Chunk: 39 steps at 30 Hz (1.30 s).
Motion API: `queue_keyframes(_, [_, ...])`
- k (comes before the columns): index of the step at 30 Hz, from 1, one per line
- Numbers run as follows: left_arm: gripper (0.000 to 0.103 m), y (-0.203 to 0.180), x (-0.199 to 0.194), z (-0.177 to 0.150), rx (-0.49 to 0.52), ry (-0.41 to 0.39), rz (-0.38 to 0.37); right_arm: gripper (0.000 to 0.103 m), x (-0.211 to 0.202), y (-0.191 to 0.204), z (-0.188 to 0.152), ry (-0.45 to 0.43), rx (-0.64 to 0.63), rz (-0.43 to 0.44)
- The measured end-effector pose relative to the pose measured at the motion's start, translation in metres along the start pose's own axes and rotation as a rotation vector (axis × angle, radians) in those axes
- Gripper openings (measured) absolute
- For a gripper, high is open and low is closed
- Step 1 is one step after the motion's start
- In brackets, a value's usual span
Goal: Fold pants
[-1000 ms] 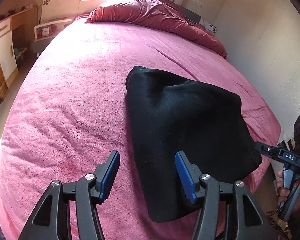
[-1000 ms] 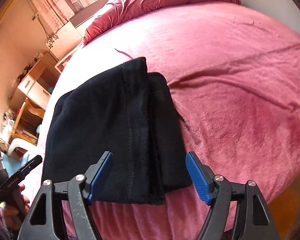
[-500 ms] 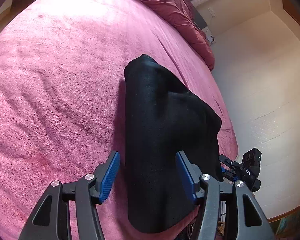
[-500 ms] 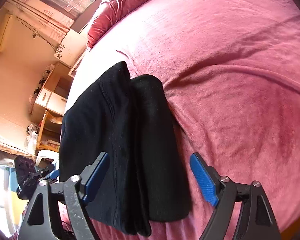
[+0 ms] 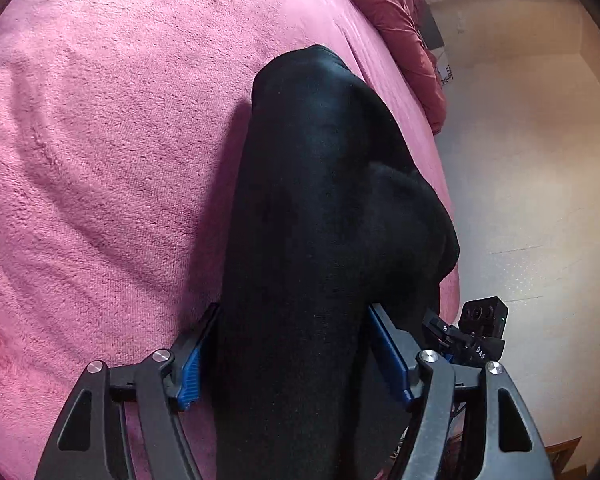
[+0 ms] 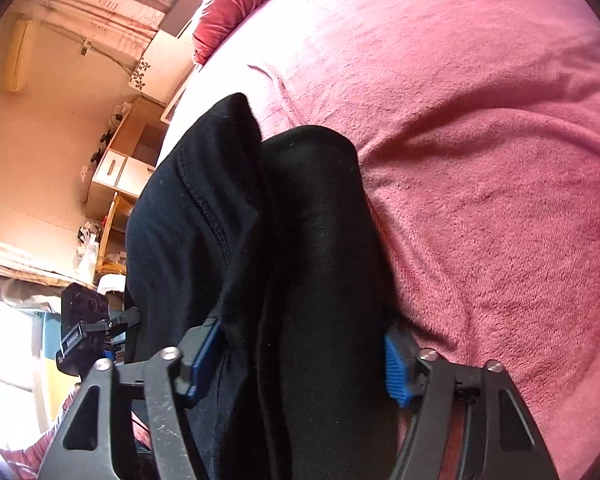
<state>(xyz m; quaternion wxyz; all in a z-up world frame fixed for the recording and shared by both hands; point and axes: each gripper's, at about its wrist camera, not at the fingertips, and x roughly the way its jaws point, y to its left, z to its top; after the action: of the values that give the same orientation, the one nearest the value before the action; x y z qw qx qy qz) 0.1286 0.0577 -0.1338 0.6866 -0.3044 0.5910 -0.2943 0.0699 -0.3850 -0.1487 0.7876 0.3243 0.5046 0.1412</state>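
Observation:
Black pants lie folded into a thick bundle near the side edge of a bed covered by a pink blanket. My left gripper straddles the bundle's near end, jaws opening, with cloth filling the gap between the blue pads. In the right wrist view the same pants show a stitched seam and two stacked layers. My right gripper straddles the other near corner; its jaws are closing, with the cloth between them. Each gripper shows in the other's view: the right gripper and the left gripper.
A crumpled red duvet lies at the head of the bed. A pale wall runs close beside the bed's edge. In the right wrist view a wooden cabinet and clutter stand beyond the other side. Open pink blanket stretches beyond the pants.
Both grippers have come down and forward onto the near end of the pants, so the cloth now sits between their jaws. The left has rolled and widened; the right has narrowed.

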Motion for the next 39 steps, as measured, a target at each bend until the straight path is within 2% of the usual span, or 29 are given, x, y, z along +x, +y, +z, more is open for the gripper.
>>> queue_keyframes(3, [0.058,-0.009,0.000,-0.002,0.061,-0.012,0.003,0.049,-0.001,0.015,0.000,-0.003,-0.045,-0.031])
queue_keyframes(5, [0.047,-0.017,-0.003,-0.003,0.107,-0.026,0.001,0.045,-0.005,0.027,-0.001,-0.013,-0.067,-0.051])
queue_keyframes(8, [0.041,-0.028,-0.012,-0.005,0.158,-0.042,-0.023,0.042,-0.012,0.049,-0.001,-0.037,-0.098,-0.054])
queue_keyframes(11, [0.040,-0.036,-0.030,-0.004,0.198,-0.075,-0.034,0.041,-0.013,0.075,0.005,-0.051,-0.149,-0.027])
queue_keyframes(15, [0.040,-0.039,-0.064,0.012,0.211,-0.154,-0.038,0.041,0.001,0.113,0.022,-0.062,-0.207,0.016])
queue_keyframes(23, [0.040,-0.024,-0.118,0.079,0.209,-0.259,0.081,0.041,0.078,0.183,0.081,-0.031,-0.257,0.056])
queue_keyframes(28, [0.041,-0.007,-0.127,0.117,0.178,-0.276,0.173,0.041,0.129,0.205,0.110,0.021,-0.254,0.050])
queue_keyframes(31, [0.042,0.015,-0.114,0.132,0.138,-0.271,0.238,0.043,0.159,0.202,0.119,0.058,-0.242,0.016])
queue_keyframes(32, [0.045,0.023,-0.107,0.135,0.124,-0.259,0.274,0.045,0.171,0.196,0.119,0.072,-0.244,-0.023])
queue_keyframes(33, [0.047,0.034,-0.096,0.137,0.095,-0.236,0.293,0.054,0.183,0.188,0.119,0.085,-0.234,-0.048])
queue_keyframes(35, [0.064,0.052,-0.087,0.137,0.074,-0.222,0.314,0.057,0.191,0.175,0.119,0.070,-0.190,-0.004])
queue_keyframes(36, [0.067,0.055,-0.085,0.135,0.067,-0.249,0.310,0.057,0.191,0.174,0.118,0.061,-0.192,0.005])
queue_keyframes(39, [0.068,0.058,-0.083,0.135,0.054,-0.268,0.298,0.057,0.188,0.178,0.116,0.052,-0.207,-0.012])
